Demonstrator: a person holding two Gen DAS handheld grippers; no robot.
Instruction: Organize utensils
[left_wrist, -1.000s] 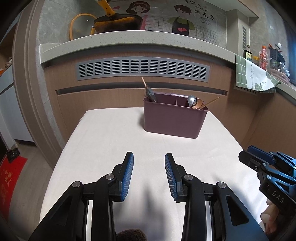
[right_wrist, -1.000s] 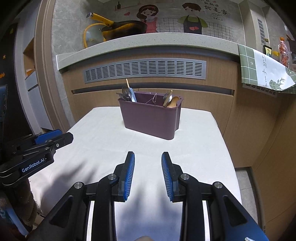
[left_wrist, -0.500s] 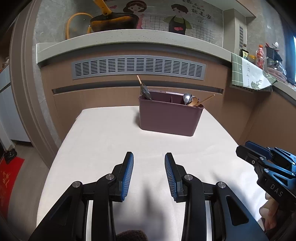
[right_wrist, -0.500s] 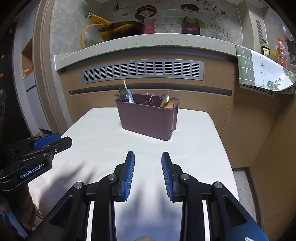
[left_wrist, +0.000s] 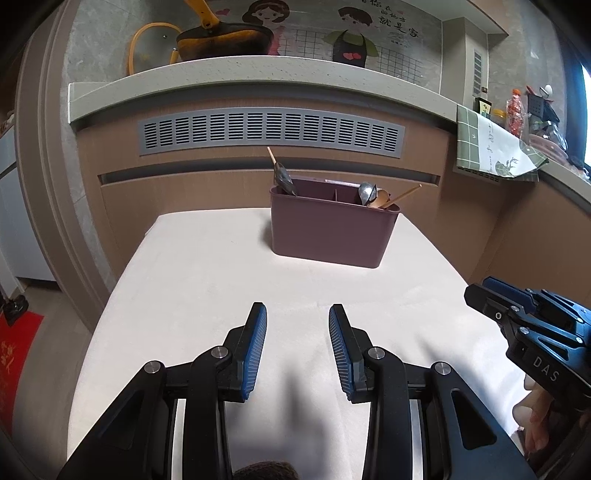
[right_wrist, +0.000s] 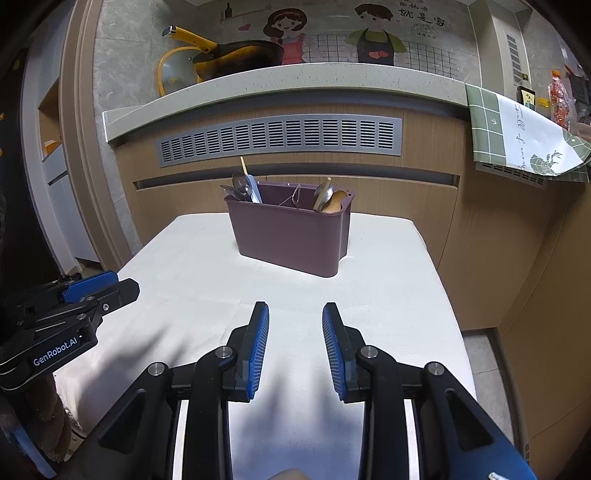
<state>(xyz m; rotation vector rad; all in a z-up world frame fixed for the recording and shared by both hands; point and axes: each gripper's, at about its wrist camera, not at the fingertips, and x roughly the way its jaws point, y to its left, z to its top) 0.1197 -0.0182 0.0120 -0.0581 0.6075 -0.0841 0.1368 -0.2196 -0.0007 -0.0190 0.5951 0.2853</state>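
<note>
Both tools idle over the worktop (left_wrist: 207, 266), white cloth cover.

Left tool (left_wrist: 297, 349): jaws apart, nothing between the blue ribbed pads. Pointing toward 12, angled down at the cloth. Also visible in right wrist view at 9 o'clock (right_wrist: 110, 282), near the worktop's left edge.

Right tool (right_wrist: 295, 347): jaws apart, nothing held. Same heading, toward 12. Shows in left wrist view at 3–4 o'clock (left_wrist: 484, 295), a hand (left_wrist: 535, 417) gripping below it.

Utensil caddy (left_wrist: 332, 236): purple plastic, divided compartments, standing upright on the far half of the worktop, at 12 from both tools, well apart from either. From left wrist view sits slightly toward 1; from right wrist view dead ahead, turned corner-on.

Caddy contents:
- left-end compartment: metal spoons (right_wrist: 238, 188) plus a light stick handle (right_wrist: 243, 166) poking up, leaning toward 11
- right-end compartment: metal spoon (right_wrist: 321, 194), wooden spoon (right_wrist: 338, 201), chopstick (left_wrist: 402, 194) leaning toward 2
- middle compartment: contents too small to make out

Behind the worktop: wood-panel counter front with grey vent grille (left_wrist: 271, 129), yellow-handled pan (right_wrist: 236, 55) on the ledge above.
</note>
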